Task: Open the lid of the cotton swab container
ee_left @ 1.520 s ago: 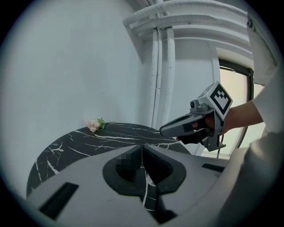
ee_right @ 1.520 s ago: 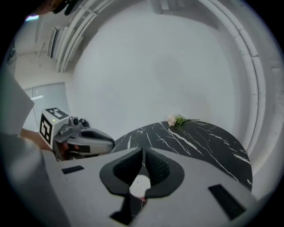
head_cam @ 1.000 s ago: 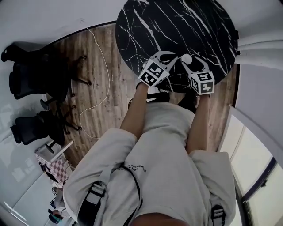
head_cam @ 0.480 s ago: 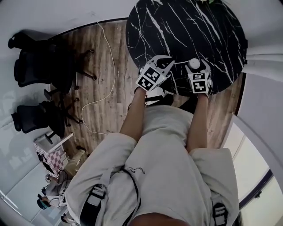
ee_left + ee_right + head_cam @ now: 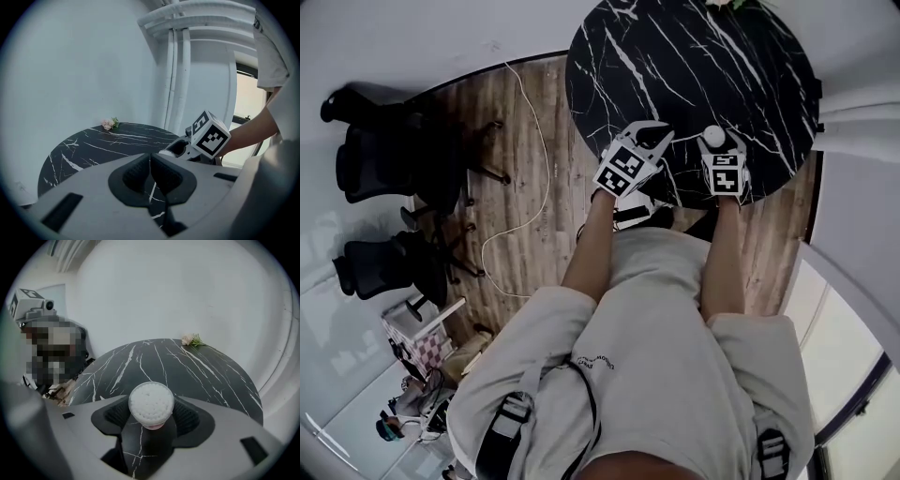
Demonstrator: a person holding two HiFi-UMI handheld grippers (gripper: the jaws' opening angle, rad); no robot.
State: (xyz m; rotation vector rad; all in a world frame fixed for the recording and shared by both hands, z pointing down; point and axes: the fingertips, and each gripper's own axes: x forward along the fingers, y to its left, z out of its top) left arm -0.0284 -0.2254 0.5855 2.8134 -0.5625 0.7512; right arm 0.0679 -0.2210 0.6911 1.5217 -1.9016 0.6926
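The cotton swab container (image 5: 151, 404) stood on the table (image 5: 197, 371) between your right gripper's (image 5: 152, 417) spread fingers, which had just been closing slightly without pinching it. Your left gripper's (image 5: 150, 171) fingers were pressed together, empty.

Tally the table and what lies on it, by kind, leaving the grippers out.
table: 1
container: 1
flower: 1
total: 3

table (image 5: 694, 66): round, black marble | on it: 1 cotton swab container (image 5: 713, 137) | 1 flower (image 5: 192, 340), far edge
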